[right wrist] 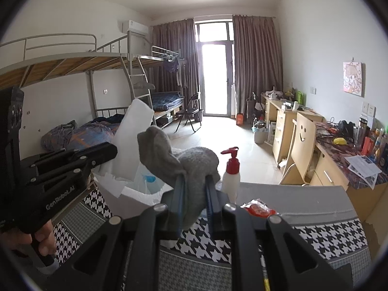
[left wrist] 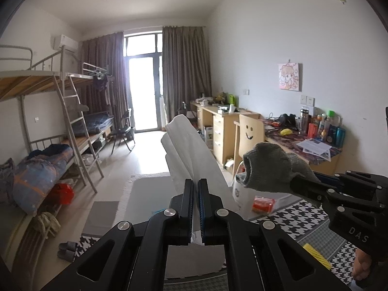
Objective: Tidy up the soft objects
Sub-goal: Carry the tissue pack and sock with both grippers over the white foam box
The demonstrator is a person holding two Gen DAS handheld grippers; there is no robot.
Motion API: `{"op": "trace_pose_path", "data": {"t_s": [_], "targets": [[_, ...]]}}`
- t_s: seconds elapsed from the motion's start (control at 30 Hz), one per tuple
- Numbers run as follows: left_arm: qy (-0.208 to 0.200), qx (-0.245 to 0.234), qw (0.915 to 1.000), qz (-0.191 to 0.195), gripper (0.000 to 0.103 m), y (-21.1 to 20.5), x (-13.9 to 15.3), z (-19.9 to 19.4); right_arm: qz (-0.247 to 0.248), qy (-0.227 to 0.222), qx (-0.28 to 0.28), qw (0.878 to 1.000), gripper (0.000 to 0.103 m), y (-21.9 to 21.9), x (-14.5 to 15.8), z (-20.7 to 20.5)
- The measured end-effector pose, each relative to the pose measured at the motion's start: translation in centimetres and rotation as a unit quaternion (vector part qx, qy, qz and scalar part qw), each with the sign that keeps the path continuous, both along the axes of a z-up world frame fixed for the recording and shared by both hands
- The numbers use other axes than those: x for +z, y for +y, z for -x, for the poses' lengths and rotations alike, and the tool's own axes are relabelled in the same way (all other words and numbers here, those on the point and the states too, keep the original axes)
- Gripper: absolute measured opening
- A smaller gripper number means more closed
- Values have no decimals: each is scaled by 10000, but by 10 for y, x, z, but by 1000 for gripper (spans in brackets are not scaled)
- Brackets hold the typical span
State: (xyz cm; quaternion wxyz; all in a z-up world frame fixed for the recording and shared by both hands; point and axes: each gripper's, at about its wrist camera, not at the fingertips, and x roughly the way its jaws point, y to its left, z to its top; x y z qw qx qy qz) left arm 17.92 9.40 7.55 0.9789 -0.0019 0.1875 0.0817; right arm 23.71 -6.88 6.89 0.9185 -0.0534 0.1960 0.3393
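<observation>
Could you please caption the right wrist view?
Right gripper holds a grey sock above the houndstooth cloth.

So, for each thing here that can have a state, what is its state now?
Left tongs: shut on the white sheet.
White sheet: held up in the air, folded.
Right tongs: shut on the grey sock.
Grey sock: lifted, bunched, drooping over the tongs.
Pump bottle: upright, red pump on.
Curtains: drawn apart.
Folding chair: unfolded, nobody on it.

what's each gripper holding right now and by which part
Left gripper pinches the white tissue sheet at its lower edge. Right gripper clamps the grey sock around its bunched middle.
</observation>
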Motion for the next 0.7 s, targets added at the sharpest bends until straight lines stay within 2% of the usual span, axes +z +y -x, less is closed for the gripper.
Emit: {"op": "trace_pose_path", "data": {"t_s": [0.7], "targets": [[326, 502, 9980, 188, 5, 36, -11, -25, 125, 177, 345, 9992, 19, 37, -3, -18]]}}
